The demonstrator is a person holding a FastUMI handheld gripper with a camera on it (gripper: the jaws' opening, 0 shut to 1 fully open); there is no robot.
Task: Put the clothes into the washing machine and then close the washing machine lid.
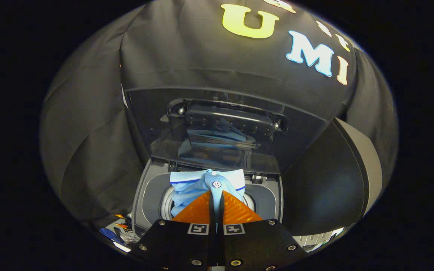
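One shirt (205, 186) pinched in nearly closed gripper (216, 199), low centre of frame, hanging over drum (168, 205). Lower well inside before releasing, then reach for raised lid (217, 128) above.

Shirt (205, 186) over washer drum (166, 205); lid (217, 128) behind

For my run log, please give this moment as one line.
gripper: fingers shut on light blue buttoned shirt | shirt: over grey top-loading washing machine opening | transparent dark lid: raised
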